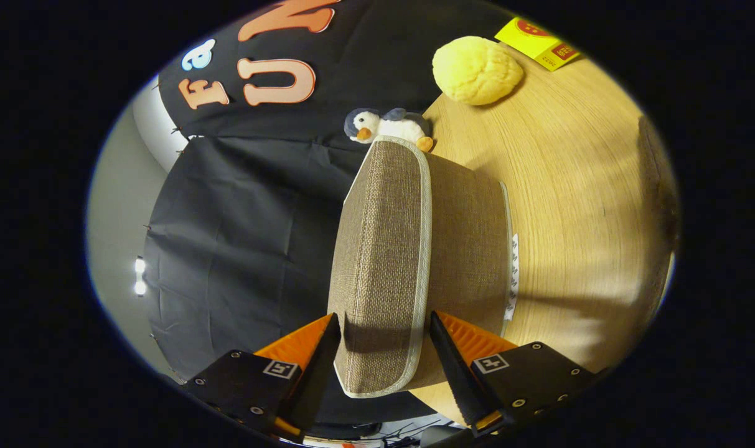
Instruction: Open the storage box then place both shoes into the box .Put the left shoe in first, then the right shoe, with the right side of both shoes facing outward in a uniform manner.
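Note:
The view is rolled on its side, so the wooden table (576, 186) runs along the right. The storage box (467, 242) is brown woven fabric with pale trim and stands on the table. Its lid (380, 249) faces left, toward the black cloth. My gripper (384, 317) has the lid's near end between its two fingers; each finger presses on one long edge of it. Whether the lid is lifted off the box body I cannot tell. At the table's far right rim lies a dark blurred shape (657, 186), too unclear to name.
A small penguin plush (386, 127) sits just beyond the box's far end. Farther along the table lie a yellow fluffy ball (477, 70) and a yellow packet (539, 43). A white tag (514, 274) hangs at the box's side.

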